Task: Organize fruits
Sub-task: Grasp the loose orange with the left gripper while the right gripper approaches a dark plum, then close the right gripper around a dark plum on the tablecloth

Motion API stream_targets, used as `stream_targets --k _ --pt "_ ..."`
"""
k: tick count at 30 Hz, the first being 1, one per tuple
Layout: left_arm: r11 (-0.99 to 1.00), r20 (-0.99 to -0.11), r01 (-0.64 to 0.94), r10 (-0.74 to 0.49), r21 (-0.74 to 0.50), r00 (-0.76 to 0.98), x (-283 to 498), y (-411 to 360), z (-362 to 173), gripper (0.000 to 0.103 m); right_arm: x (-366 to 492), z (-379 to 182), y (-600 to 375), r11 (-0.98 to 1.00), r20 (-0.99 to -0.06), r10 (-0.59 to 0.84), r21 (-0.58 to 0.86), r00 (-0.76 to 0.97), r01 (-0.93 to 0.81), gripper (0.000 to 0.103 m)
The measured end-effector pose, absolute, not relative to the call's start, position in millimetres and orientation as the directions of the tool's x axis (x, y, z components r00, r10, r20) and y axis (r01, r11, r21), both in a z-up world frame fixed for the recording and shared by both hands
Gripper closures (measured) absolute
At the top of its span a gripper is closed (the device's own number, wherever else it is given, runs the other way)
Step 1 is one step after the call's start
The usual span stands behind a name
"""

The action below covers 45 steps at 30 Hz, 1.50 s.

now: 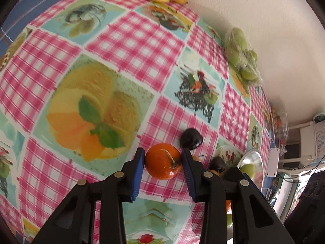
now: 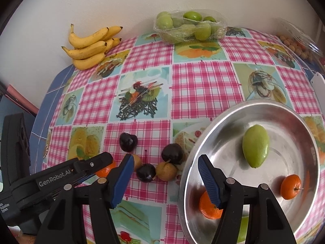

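My left gripper (image 1: 163, 157) is shut on a small orange tangerine (image 1: 163, 161), both blue pads touching its sides, just above the checked tablecloth. In the right wrist view that gripper (image 2: 97, 162) and a sliver of the tangerine (image 2: 105, 170) show at lower left. My right gripper (image 2: 166, 169) is open and empty, its right finger over the rim of a metal bowl (image 2: 203, 142). The bowl holds a green fruit (image 2: 256, 145) and two tangerines (image 2: 290, 186) (image 2: 208, 206). Three dark plums (image 2: 128, 141) (image 2: 172, 153) (image 2: 145, 172) and a small brown pear (image 2: 166, 170) lie left of the bowl.
Bananas (image 2: 91, 44) lie at the back left by the wall. A clear tray of green fruit (image 2: 191, 27) stands at the back middle. A clear box of small round fruit (image 2: 296, 44) is at the back right. The table's left edge (image 2: 44, 101) drops off.
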<state>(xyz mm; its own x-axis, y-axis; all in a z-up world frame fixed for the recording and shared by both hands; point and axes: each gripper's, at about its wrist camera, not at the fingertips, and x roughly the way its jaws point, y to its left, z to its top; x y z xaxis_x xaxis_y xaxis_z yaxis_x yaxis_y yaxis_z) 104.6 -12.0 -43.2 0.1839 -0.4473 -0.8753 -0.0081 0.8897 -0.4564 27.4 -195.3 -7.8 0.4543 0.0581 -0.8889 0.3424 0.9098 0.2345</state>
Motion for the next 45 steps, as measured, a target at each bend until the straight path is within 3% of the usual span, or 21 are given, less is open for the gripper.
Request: stream_targets --k 9,27,35,45 --pt "0.88 -0.865 -0.111 -0.419 -0.462 0.278 120 31 -33 0.065 54 -5 -168 0.93 -0.863 0.104 0.26 0.494 0.258 0.035" --pt "0.853 -0.85 -0.155 -0.446 -0.499 0.279 130 52 -39 0.065 96 -43 -141 0.955 -0.905 0.093 0.199 0.414 0.221 0.056" --pt "0.855 -0.85 -0.148 -0.445 -0.497 0.281 130 50 -38 0.065 94 -44 -146 0.945 -0.905 0.088 0.208 0.416 0.251 0.072" --pt "0.865 -0.846 -0.107 -0.443 -0.491 0.297 129 43 -29 0.065 86 -22 -150 0.921 -0.873 0.148 0.293 0.465 0.256 0.072"
